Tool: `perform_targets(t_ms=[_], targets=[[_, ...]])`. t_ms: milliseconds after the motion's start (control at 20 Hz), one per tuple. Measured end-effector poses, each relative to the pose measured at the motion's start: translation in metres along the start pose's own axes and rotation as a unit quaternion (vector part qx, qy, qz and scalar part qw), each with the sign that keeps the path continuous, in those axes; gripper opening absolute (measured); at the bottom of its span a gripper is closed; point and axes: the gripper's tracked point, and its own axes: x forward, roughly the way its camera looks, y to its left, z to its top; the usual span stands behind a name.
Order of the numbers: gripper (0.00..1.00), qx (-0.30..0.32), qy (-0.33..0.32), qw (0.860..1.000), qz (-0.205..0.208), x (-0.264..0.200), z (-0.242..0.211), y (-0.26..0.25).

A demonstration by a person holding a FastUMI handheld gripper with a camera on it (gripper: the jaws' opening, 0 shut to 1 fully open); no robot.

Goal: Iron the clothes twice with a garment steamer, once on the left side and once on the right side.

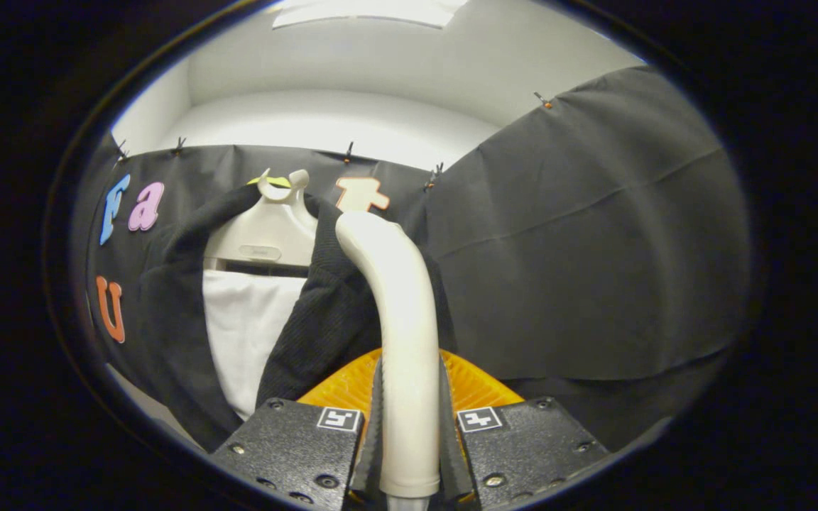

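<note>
**Steamer held upright against the jacket's right-hand front**

The tongs (409,433) are closed on the handle of the garment steamer (405,333), one finger pressing on each side of it. The handle rises straight up between the fingers and curves forward at the top, so the head points toward the clothing; that grip low on the handle probably keeps the head free to slide along the cloth.

The dark jacket (324,319) hangs just beyond the fingers on a pale hanger (267,234), in front of the booth's black cloth wall. It is open at the front, showing a white shirt (246,333) underneath. Hanging it this way lets the fabric fall flat for steaming.

The steamer's head sits at the upper part of the jacket's front panel on the side right of the shirt; whether it touches the cloth cannot be told. It looks placed high so that a pass could run downward along that side.
</note>
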Motion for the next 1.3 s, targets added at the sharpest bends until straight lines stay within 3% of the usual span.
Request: perform_targets(t_ms=[1300], targets=[[0.36, -0.044, 0.116, 0.991, -0.046, -0.085, -0.13, 0.007]])
